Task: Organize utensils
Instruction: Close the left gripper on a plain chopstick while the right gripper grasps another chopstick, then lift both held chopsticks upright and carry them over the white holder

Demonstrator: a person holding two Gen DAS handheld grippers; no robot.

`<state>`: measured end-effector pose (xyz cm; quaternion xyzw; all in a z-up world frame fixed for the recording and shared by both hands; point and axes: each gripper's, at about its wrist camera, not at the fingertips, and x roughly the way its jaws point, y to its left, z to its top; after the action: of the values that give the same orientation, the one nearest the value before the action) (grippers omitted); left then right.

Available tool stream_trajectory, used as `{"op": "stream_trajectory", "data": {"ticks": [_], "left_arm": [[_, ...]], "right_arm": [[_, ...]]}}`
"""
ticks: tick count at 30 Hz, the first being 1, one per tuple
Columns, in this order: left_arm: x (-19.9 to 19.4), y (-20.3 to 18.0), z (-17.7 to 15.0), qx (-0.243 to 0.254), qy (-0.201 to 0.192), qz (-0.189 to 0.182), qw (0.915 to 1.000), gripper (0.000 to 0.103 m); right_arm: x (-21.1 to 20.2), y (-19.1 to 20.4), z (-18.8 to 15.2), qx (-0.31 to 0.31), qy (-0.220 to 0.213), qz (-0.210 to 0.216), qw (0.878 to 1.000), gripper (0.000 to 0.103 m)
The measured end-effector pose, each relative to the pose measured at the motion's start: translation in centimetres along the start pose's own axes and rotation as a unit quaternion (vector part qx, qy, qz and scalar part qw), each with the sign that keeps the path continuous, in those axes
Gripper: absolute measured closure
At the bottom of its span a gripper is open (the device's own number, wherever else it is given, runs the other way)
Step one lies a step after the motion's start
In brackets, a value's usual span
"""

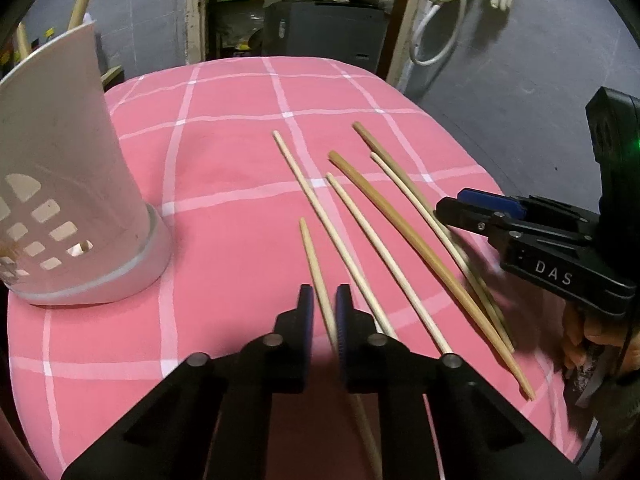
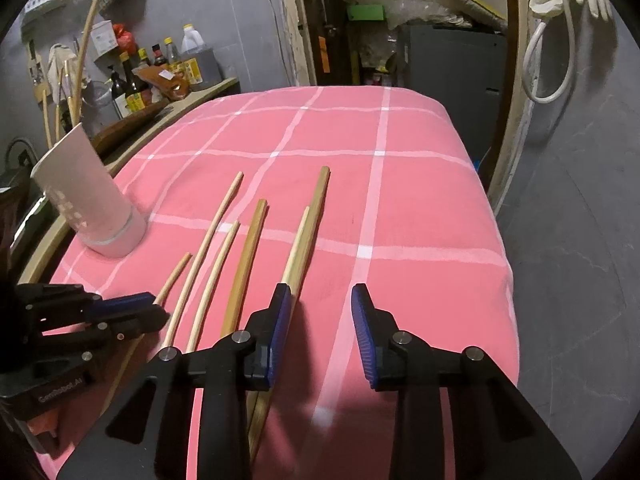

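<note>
On the counter's left stands the white holder [image 1: 68, 184]; my left tongs [image 1: 322, 312] are pinching the shortest chopstick [image 1: 314, 264] near its thick end, so I think it could pivot and slip when lifted. The other chopsticks [image 1: 400, 240] lie fanned alongside. My right tongs [image 2: 320, 320] stand spread, one pad against the rightmost pair [image 2: 304, 236], and closing there could merely shove them.

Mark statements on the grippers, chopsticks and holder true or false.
1. The left gripper is shut on a chopstick. True.
2. The holder lies on its side. False: it stands upright.
3. Six chopsticks are on the cloth. True.
4. The right gripper is shut on a chopstick. False: its jaws stand apart, with nothing between them.
</note>
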<state>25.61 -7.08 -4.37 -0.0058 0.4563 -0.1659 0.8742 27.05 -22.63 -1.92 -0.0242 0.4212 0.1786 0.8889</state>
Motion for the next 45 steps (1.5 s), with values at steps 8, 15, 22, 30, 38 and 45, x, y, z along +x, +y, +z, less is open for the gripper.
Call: {"op": "stream_trajectory", "data": {"ticks": [8, 15, 22, 30, 38, 45], "left_arm": [[-0.5, 1.6, 0.2, -0.034, -0.003, -0.004, 0.9994, 0.098], [-0.9, 1.7, 0.3, -0.042, -0.001, -0.012, 0.9990, 0.098], [-0.6, 1.6, 0.6, -0.043, 0.002, -0.016, 0.9989, 0.098], [-0.4, 1.7, 0.9, -0.047, 0.004, -0.025, 0.9986, 0.099], [-2.0, 1.6, 0.8, -0.049, -0.032, -0.035, 0.9977, 0.100], [-6.0, 1.5, 0.1, -0.047, -0.142, -0.047, 0.9876, 0.100]], "right_arm": [[1.9, 0.2, 1.6, 0.000, 0.012, 0.010, 1.000, 0.077], [3.4, -0.1, 3.1, 0.002, 0.020, -0.007, 1.000, 0.086], [4.8, -0.8, 4.5, 0.010, 0.038, -0.004, 0.999, 0.086], [5.1, -1.5, 5.2, 0.041, 0.052, 0.011, 0.998, 0.097], [1.5, -2.2, 3.3, 0.094, -0.005, 0.046, 0.994, 0.098], [-4.1, 0.7, 2.3, 0.086, -0.133, 0.085, 0.984, 0.098]]}}
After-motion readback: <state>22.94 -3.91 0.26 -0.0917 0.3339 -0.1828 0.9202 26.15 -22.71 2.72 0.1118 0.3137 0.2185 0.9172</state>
